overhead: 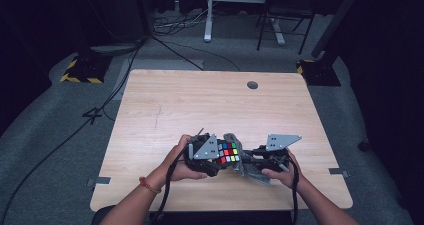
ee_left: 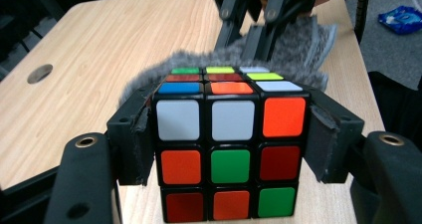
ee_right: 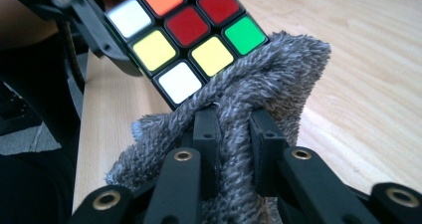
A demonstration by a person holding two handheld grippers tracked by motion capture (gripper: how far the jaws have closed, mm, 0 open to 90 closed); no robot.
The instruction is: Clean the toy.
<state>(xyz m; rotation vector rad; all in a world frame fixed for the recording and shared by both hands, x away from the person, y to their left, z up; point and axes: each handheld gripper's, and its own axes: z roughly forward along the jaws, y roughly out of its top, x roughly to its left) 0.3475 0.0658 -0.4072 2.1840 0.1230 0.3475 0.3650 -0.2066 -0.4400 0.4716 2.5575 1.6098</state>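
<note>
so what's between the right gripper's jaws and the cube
The grey cloth: the right gripper pinches it and its bunched end presses against the cube, seen in the right gripper view. The left gripper clamps the cube.

High view overhead facing forward, gripper views close (opposed), all sharing the cube (overhead: 228, 152).

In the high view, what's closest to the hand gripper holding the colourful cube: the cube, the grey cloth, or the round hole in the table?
1. Cube, clamped in the left gripper.
2. Grey cloth, just right of it.
3. Round hole, far back on the table.
</note>
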